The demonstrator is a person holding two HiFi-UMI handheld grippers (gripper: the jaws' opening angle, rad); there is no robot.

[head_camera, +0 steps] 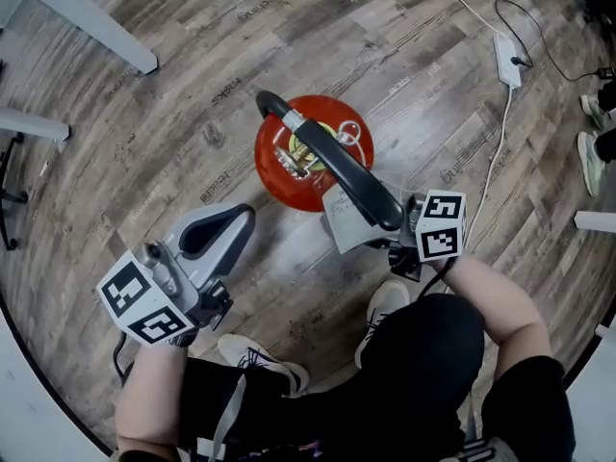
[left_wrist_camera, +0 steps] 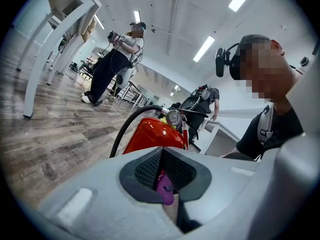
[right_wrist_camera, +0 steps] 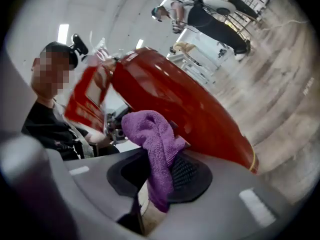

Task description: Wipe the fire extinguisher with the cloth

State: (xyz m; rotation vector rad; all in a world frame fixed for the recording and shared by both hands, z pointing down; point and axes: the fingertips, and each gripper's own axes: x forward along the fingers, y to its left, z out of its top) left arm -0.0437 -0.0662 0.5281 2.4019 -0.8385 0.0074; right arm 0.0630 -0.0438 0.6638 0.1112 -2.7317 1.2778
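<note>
A red fire extinguisher [head_camera: 289, 166] stands upright on the wood floor, its black hose [head_camera: 337, 157] arching over the top. The left gripper view shows its red body [left_wrist_camera: 150, 136], pressure gauge [left_wrist_camera: 174, 118] and hose [left_wrist_camera: 125, 131] just ahead. My left gripper [head_camera: 239, 222] [left_wrist_camera: 162, 171] is shut, level, a little to the extinguisher's left; a small purple bit shows between its pads. My right gripper [head_camera: 351, 224] [right_wrist_camera: 160, 171] is shut on a purple cloth [right_wrist_camera: 152, 134], which bunches up against the red cylinder [right_wrist_camera: 190, 104]. A red tag [right_wrist_camera: 87, 99] hangs near the extinguisher's top.
A white power strip [head_camera: 507, 61] and its cable lie on the floor at the far right. White table legs [head_camera: 87, 17] stand at the upper left. My own shoes [head_camera: 260, 359] are close below the extinguisher. Other people stand in the background [left_wrist_camera: 112, 59].
</note>
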